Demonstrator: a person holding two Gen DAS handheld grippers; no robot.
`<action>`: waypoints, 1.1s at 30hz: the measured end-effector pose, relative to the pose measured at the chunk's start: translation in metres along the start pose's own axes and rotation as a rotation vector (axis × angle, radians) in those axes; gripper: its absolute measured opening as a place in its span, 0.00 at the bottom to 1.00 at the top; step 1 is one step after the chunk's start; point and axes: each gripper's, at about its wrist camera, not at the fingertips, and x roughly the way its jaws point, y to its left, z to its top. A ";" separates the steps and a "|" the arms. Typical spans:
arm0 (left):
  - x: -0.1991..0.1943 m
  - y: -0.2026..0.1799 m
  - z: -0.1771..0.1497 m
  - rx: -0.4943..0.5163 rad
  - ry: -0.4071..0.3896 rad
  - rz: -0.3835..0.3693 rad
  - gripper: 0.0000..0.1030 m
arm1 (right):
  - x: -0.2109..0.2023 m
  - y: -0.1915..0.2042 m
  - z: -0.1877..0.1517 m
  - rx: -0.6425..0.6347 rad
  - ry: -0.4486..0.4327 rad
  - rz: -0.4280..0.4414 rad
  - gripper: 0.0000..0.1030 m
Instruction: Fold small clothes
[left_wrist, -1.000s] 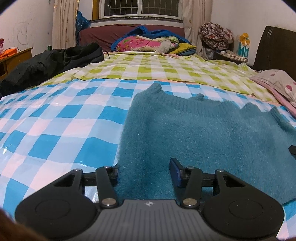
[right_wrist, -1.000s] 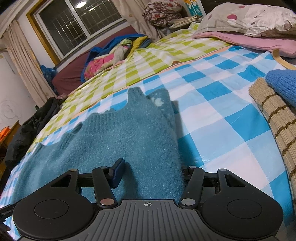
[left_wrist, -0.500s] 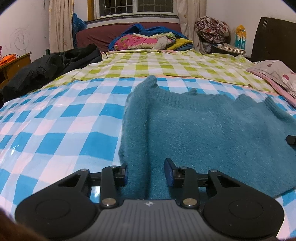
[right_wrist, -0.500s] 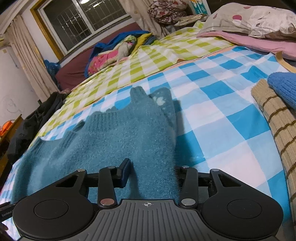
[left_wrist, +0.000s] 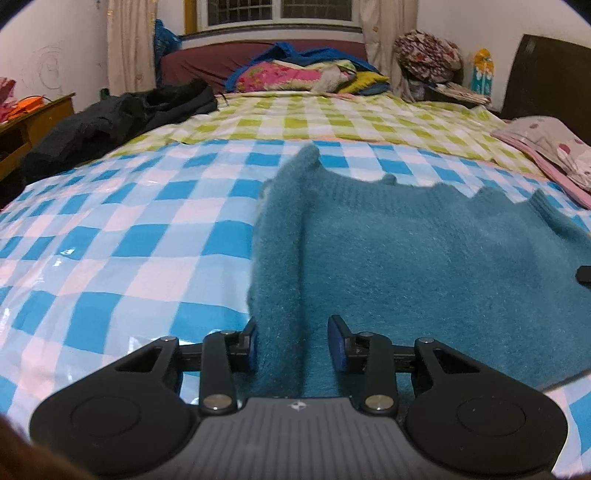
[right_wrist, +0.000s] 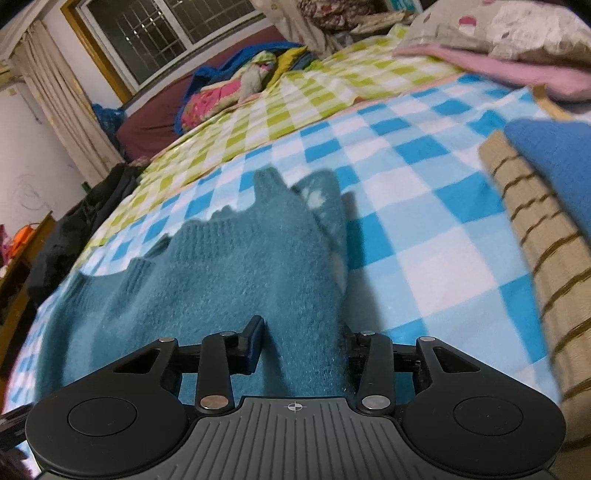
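A fuzzy teal sweater (left_wrist: 424, 254) lies spread on the blue-and-white checked sheet (left_wrist: 129, 236). My left gripper (left_wrist: 293, 341) has closed on the sweater's left edge, which stands up in a bunched ridge between its blue pads. In the right wrist view the sweater (right_wrist: 221, 273) reaches away from the camera. My right gripper (right_wrist: 304, 343) has closed on the sweater's right edge, and a thick fold fills the gap between its fingers. Both held edges are raised off the sheet.
A striped beige knit (right_wrist: 546, 258) with a blue knit (right_wrist: 557, 162) on top lies at the right. A black jacket (left_wrist: 122, 122) lies at the far left. A green checked sheet (left_wrist: 332, 122), a pile of bedding (left_wrist: 306, 74) and a pillow (left_wrist: 546, 140) lie beyond.
Both grippers closed in on the sweater's side edges and lifted them. The left edge now stands in a taller ridge and the cloth is pulled up at both sides.
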 end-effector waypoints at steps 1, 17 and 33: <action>-0.003 0.001 0.002 -0.007 -0.011 0.003 0.40 | -0.004 0.002 0.002 -0.021 -0.021 -0.017 0.37; 0.053 0.004 0.056 -0.032 -0.103 0.071 0.44 | 0.034 0.018 0.031 -0.193 -0.125 -0.064 0.35; 0.055 -0.005 0.046 0.004 -0.112 0.167 0.38 | 0.041 0.004 0.030 -0.098 -0.121 -0.078 0.11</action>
